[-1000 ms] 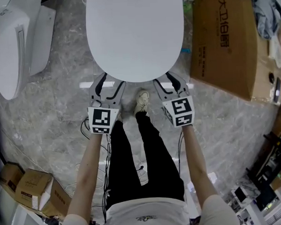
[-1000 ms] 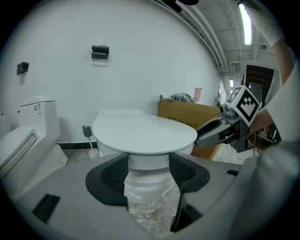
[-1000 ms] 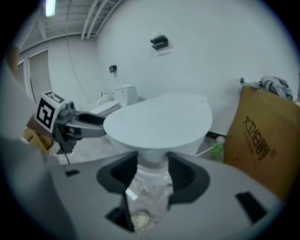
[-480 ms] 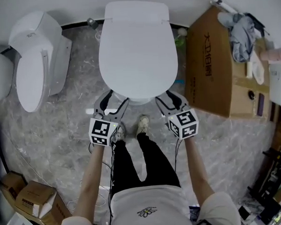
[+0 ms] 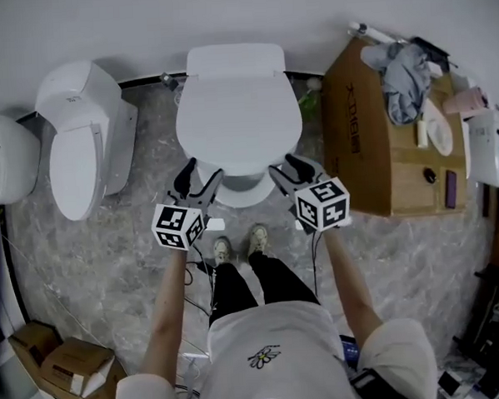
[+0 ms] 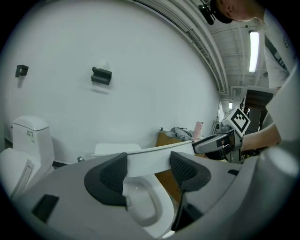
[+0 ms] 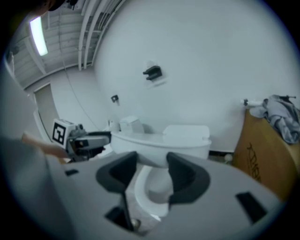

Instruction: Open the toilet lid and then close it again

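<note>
Nearest, the left gripper (image 5: pixel 200 175) and right gripper (image 5: pixel 289 167) sit side by side at the toilet's near edge. Their jaws are spread wide and clamp nothing, apparently tucked under the lid (image 5: pixel 237 120) rim to lift it evenly. The lid looks slightly raised over the bowl (image 5: pixel 246 195), hinged by the far tank (image 5: pixel 234 60).

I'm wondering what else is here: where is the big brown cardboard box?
In the head view, the big brown cardboard box stands on the right, close beside the white toilet, with a grey cloth on top.
</note>
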`<move>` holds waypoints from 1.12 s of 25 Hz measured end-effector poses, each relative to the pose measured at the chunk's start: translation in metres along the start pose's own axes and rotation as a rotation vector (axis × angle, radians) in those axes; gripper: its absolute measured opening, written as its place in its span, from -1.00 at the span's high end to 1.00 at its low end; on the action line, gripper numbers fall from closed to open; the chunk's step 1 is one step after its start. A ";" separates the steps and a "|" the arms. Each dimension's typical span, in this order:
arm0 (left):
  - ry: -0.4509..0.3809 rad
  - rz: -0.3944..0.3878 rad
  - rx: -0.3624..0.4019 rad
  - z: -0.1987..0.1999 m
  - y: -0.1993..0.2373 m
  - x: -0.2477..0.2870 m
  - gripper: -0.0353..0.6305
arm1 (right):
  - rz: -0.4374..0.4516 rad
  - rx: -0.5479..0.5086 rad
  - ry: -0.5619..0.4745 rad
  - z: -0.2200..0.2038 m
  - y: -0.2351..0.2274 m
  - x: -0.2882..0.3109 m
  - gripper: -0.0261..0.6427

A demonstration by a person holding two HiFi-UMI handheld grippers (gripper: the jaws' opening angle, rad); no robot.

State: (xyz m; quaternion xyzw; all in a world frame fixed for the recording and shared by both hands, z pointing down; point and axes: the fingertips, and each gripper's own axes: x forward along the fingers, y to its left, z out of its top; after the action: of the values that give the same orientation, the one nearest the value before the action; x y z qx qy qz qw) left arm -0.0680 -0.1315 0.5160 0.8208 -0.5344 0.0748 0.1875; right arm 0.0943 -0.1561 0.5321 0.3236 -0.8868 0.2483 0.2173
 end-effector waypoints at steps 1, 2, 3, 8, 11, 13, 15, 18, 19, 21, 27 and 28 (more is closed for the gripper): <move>-0.014 0.000 -0.006 0.009 0.001 0.001 -0.01 | 0.004 0.010 -0.011 0.009 -0.001 -0.002 0.22; -0.030 0.000 -0.012 0.018 0.001 0.003 -0.02 | 0.009 0.022 -0.019 0.018 -0.002 -0.003 0.22; -0.046 -0.001 -0.018 0.028 0.003 0.005 -0.02 | 0.013 0.035 -0.022 0.028 -0.004 -0.004 0.22; -0.095 -0.023 -0.033 0.072 0.013 0.020 -0.03 | 0.035 0.076 0.036 0.072 -0.015 -0.002 0.23; -0.090 -0.032 -0.037 0.090 0.019 0.029 -0.03 | 0.034 0.097 0.039 0.092 -0.021 0.001 0.23; -0.069 -0.044 -0.037 0.099 0.022 0.035 -0.03 | 0.024 0.122 0.021 0.102 -0.024 0.002 0.23; -0.058 -0.052 -0.047 0.109 0.026 0.041 -0.03 | 0.014 0.151 -0.001 0.113 -0.027 0.003 0.22; -0.078 -0.057 -0.064 0.134 0.035 0.052 -0.03 | 0.009 0.187 -0.038 0.141 -0.034 0.007 0.22; -0.091 -0.061 -0.068 0.143 0.038 0.057 -0.03 | 0.004 0.196 -0.050 0.152 -0.038 0.009 0.22; -0.119 -0.069 -0.076 0.163 0.046 0.070 -0.03 | -0.004 0.214 -0.071 0.174 -0.048 0.014 0.22; -0.184 -0.092 -0.090 0.214 0.069 0.103 -0.03 | -0.005 0.272 -0.149 0.235 -0.070 0.029 0.22; -0.189 -0.093 -0.093 0.221 0.073 0.108 -0.03 | -0.004 0.277 -0.160 0.243 -0.073 0.032 0.22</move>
State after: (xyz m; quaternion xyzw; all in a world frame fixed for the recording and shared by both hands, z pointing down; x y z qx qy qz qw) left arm -0.1060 -0.3353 0.3652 0.8385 -0.5139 -0.0367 0.1775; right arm 0.0671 -0.3612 0.3816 0.3709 -0.8579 0.3414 0.0998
